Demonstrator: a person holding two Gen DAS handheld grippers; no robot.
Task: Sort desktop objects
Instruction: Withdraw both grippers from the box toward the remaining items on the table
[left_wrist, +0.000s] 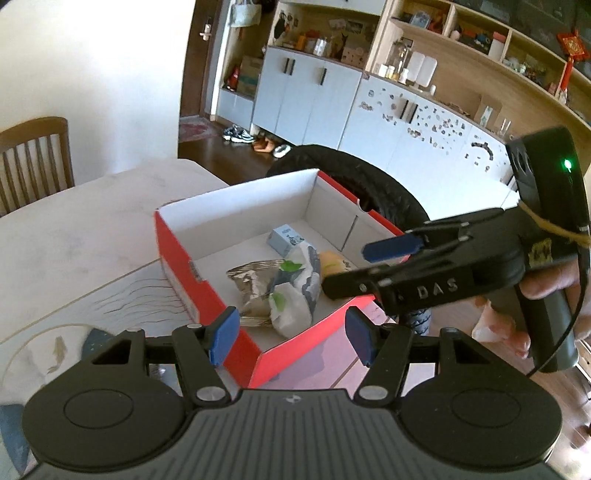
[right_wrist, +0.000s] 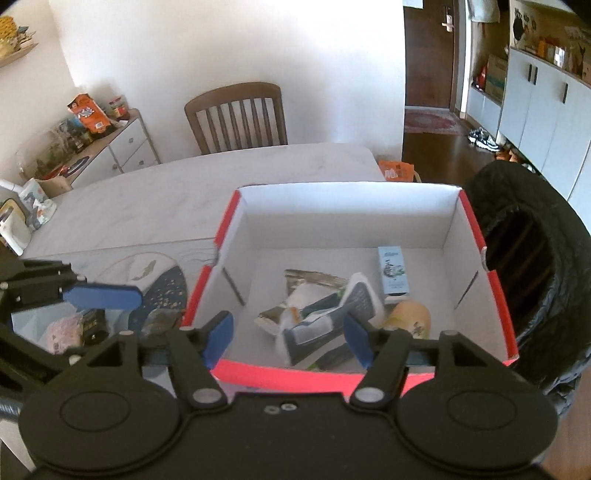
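Both grippers' jaws gape empty, right gripper (right_wrist: 288, 341) over the red box (right_wrist: 495, 295).

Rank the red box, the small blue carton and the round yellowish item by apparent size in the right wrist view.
1. red box
2. and 3. unsure: small blue carton and round yellowish item look alike in size, and the latter lies nearer the camera.
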